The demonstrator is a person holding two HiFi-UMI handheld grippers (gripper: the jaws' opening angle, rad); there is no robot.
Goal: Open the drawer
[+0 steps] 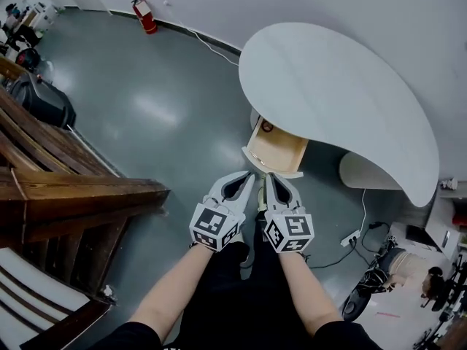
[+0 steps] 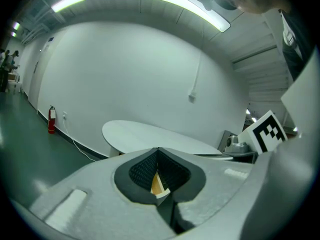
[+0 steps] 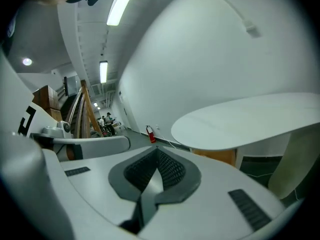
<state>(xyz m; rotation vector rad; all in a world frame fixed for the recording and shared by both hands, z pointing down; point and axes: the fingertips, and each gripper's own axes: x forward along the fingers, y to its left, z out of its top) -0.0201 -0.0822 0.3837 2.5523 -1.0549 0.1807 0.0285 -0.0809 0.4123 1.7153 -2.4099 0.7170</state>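
Drawer (image 1: 276,150) open, white table (image 1: 328,86), grey floor (image 1: 168,115)

Two grippers (image 1: 250,176) (image 1: 268,176), one table (image 1: 328,86), one drawer (image 1: 276,150) — one fire extinguisher (image 1: 146,17).

Pale grey left gripper (image 1: 250,175) and matching right gripper (image 1: 267,176): smooth matt moulded plastic. Their dark pads (image 2: 142,170) look rubbery, with fine ribbing.

In the head view:
- White oval table top (image 1: 328,86), 1 o'clock: smooth, matt.
- Light-tan wooden drawer (image 1: 276,152) under its edge: bare pale wood, low sheen.
- Grey-green floor (image 1: 160,115), 10 o'clock: smooth, glossy, with glare patches.
- Dark brown wooden staircase (image 1: 66,188), 8 o'clock: visible grain, slight sheen.
- Red fire extinguisher (image 1: 145,14), 11 o'clock: glossy.
- White wall (image 1: 365,6), 12 o'clock: matt paint.
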